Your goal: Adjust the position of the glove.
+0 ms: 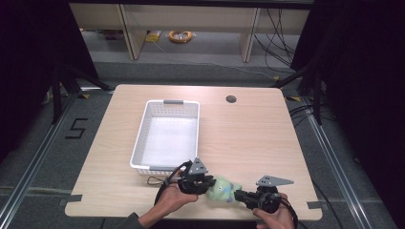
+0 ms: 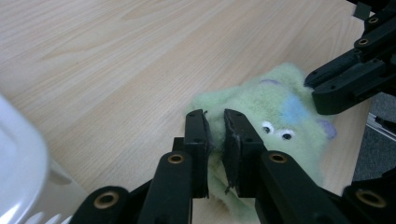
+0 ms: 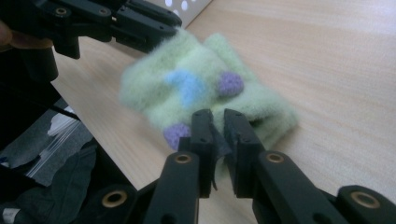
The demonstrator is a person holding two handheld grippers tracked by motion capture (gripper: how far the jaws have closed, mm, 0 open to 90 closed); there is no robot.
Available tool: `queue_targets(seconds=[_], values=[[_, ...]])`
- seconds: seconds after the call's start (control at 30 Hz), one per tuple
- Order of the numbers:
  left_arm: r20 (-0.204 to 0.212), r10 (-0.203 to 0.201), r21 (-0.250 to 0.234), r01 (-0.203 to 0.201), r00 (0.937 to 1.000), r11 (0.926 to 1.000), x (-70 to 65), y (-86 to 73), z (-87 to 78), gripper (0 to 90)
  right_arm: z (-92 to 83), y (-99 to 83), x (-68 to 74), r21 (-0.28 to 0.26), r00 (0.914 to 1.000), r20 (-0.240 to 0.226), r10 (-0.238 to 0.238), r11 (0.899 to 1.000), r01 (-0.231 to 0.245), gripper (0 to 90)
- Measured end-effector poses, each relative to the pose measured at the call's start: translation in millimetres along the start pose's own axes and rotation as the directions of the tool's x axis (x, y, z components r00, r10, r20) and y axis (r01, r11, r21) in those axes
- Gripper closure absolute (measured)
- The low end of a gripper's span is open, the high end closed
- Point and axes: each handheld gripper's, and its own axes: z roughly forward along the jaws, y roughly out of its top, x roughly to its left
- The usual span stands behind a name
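White plastic basket on a pale wooden table, grey floor beyond, coiled yellow cable

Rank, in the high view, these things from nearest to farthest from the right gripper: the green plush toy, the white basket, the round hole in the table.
1. Green plush toy: in the right gripper's jaws, just left of it.
2. White basket: up and to the left.
3. Round hole: near the table's far edge.
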Motion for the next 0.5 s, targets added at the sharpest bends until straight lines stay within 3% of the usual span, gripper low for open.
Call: queue_targets(seconds=[0.03, 0.07, 0.1, 0.13, 0.2, 0.23, 0.27, 0.3, 0.33, 0.37, 0.4, 0.43, 0.5], values=[[-0.001, 0.013, 0.013, -0.013, 0.9999, 0.9998, 2.1, -0.2, -0.9, 78.0, -0.5, -0.1, 0.5, 0.012, 1.0, 0.004, 0.006, 1.0, -0.006, 79.9], [0.001, 0.007, 0.006, -0.007, 1.0, 1.0, 2.7, -0.5, -0.3, 77.6, -0.7, -0.7, 4.3, 0.019, 0.9988, -0.004, 0.05, 0.999, -0.05, 78.6], [-0.005, 0.007, 0.015, -0.007, 1.0, 0.9999, 3.2, -0.9, -2.0, 77.0, -0.5, -0.7, 3.6, 0.012, 0.9995, 0.002, 0.032, 0.999, -0.032, 77.3], [0.005, -0.011, -0.008, 0.011, 0.9999, 0.9999, 2.9, -1.0, -1.3, 74.3, -1.0, 0.2, 1.0, 0.015, 0.9999, 0.011, -0.007, 1.0, 0.007, 74.4], [-0.003, -0.023, -0.01, 0.023, 0.9997, 0.9997, 2.7, -1.0, -5.9, 72.9, -0.8, 0.2, 0.9, 0.009, 1.0, 0.005, -0.001, 1.0, 0.001, 73.0], [0.001, -0.029, -0.021, 0.029, 0.9996, 0.9994, 2.7, -0.9, -7.2, 69.8, -3.3, 0.8, 3.3, 0.008, 0.9996, 0.005, 0.029, 1.0, -0.029, 71.3], [-0.005, -0.035, -0.028, 0.035, 0.9994, 0.999, 2.4, -1.2, -8.9, 67.5, -3.8, 1.6, 3.1, 0.002, 0.9996, 0.009, 0.028, 1.0, -0.028, 69.5], [0.012, -0.038, -0.018, 0.038, 0.9992, 0.9991, 3.0, -1.9, -13.0, 66.2, -5.1, 2.6, 0.8, -0.004, 0.9995, 0.032, -0.005, 1.0, 0.005, 67.7], [0.003, -0.057, -0.027, 0.057, 0.9984, 0.998, 1.9, -2.5, -14.8, 63.3, -8.9, 4.0, 3.8, -0.01, 0.9983, 0.051, 0.027, 1.0, -0.027, 65.0], [0.014, -0.069, -0.033, 0.069, 0.9975, 0.9971, 2.6, -3.6, -18.1, 61.3, -9.7, 4.6, 2.5, -0.032, 0.9987, 0.048, 0.016, 0.999, -0.014, 63.7], [0.017, -0.078, -0.03, 0.078, 0.9968, 0.9965, 2.4, -4.2, -20.1, 59.6, -13.3, 6.0, 0.1, -0.04, 0.9964, 0.084, -0.011, 0.999, 0.014, 61.4], [0.028, -0.103, -0.036, 0.104, 0.9942, 0.9939, 1.9, -5.8, -22.6, 58.1, -13.4, 5.6, 3.0, -0.047, 0.9963, 0.075, 0.043, 0.998, -0.04, 59.7], [0.071, -0.155, -0.032, 0.158, 0.9854, 0.987, 3.6, -8.3, -25.7, 53.5, -14.1, 6.6, -3.1, -0.058, 0.9939, 0.109, -0.011, 0.998, 0.017, 56.8]])
